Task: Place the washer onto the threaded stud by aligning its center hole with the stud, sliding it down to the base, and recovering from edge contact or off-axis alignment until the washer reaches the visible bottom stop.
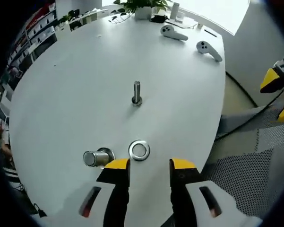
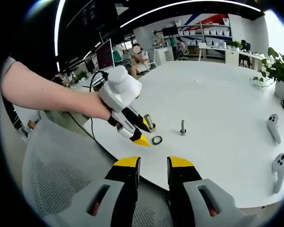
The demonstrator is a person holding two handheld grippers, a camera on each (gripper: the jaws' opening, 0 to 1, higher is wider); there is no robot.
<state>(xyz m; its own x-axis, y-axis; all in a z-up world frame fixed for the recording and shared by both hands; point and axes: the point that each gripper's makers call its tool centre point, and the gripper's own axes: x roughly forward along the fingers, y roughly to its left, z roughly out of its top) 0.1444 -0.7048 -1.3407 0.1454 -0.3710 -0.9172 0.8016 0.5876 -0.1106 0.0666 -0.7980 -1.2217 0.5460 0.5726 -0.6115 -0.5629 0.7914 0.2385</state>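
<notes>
Worktop: a large white rounded worktop [image 1: 61, 94] carries all the task's things; in the right gripper view its near edge [image 2: 217, 189] curves just beyond the tongs.
Washer: a flat silver metal ring washer [image 1: 139, 150] lies flat on the worktop, just ahead of the left tongs and between their two tips' lines; in the right gripper view it is a small ring [image 2: 157, 140] touching or nearly touching the other gripper's yellow tip, which of the two I cannot tell.
Stud: a short upright grey threaded metal stud on a small nut-like base [image 1: 136, 93] stands well apart from the washer, farther up the worktop; seen also at [image 2: 183, 127].
Cylinder: a stubby shiny metal cylinder [image 1: 97, 157] lies on its side just left of the washer, beside the left jaw's tip.
Left tongs: black jaws with yellow tips [image 1: 150, 164], spread apart, pinching nothing, hovering just short of the washer; from the right gripper view a bare hand [image 2: 98, 108] holds this white-bodied gripper, tips pointing down at the worktop.
Right tongs: yellow-tipped black jaws [image 2: 153, 162], spread, empty, off the worktop's edge above a grey mesh chair [image 2: 52, 170].
Far items: two white handheld controllers [image 1: 189, 40] and a green potted plant [image 1: 142, 7].
Writing: none legible on any item.
</notes>
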